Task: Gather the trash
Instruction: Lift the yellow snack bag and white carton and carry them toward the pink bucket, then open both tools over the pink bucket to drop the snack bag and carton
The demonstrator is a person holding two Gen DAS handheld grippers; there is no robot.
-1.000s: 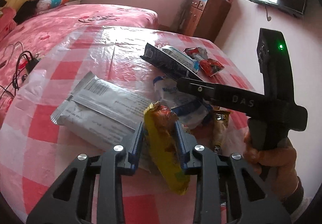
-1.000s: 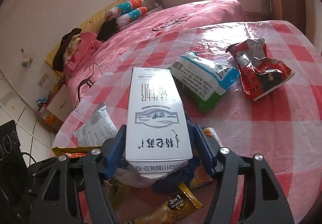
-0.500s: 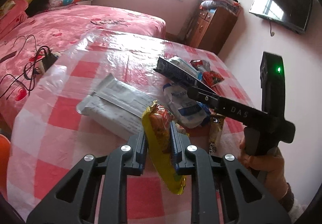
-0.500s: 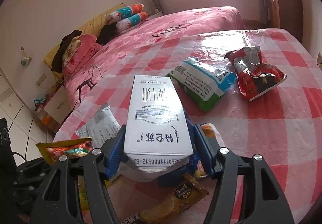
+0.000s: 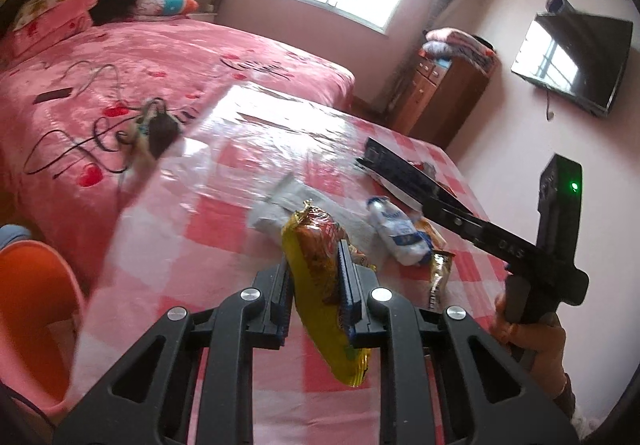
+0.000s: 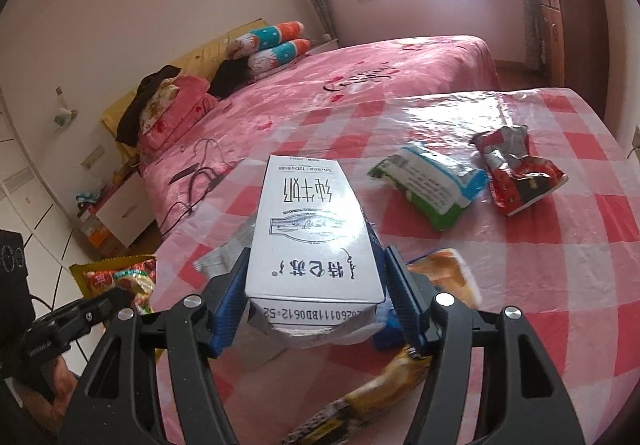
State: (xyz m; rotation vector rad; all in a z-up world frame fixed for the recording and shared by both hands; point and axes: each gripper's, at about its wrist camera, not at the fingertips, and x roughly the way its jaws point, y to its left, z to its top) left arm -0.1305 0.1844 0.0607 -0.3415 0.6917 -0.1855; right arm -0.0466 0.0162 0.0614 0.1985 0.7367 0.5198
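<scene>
Pink walls enclose a bedroom in which a table [image 6: 560,265] with a red-and-white checked cloth under clear plastic stands just beside a bed [image 5: 120,85] with a pink cover. At the far left of the left wrist view, an orange basin [image 5: 32,309] sits below the table edge. A tangle of black cables [image 5: 152,125] lies on the bed near the table. The left tool [image 5: 314,297] is clamped narrow on a yellow snack wrapper [image 5: 320,293], which is held clear of the table, its lower end hanging below the blue pads. Beyond it, a grey-white flat pouch [image 5: 280,205] and a white-and-blue wrapper [image 5: 394,233] lie on the cloth, with a brown sachet [image 5: 438,273] just beside the latter. To the right in this view, a hand [image 5: 532,341] grips the handle of the right tool. In the right wrist view, the right tool [image 6: 316,281] holds a white milk carton [image 6: 312,237] at medium width, with both blue pads pressed on its sides; the carton lies along the tool and is lifted off the table. Under it, an orange-yellow wrapper [image 6: 444,273] rests on the cloth. Farther right, a green-and-white bag [image 6: 432,185] lies flat, and a crumpled red wrapper [image 6: 516,173] lies just beside it. A wooden cabinet [image 6: 568,25] stands against the far wall.
</scene>
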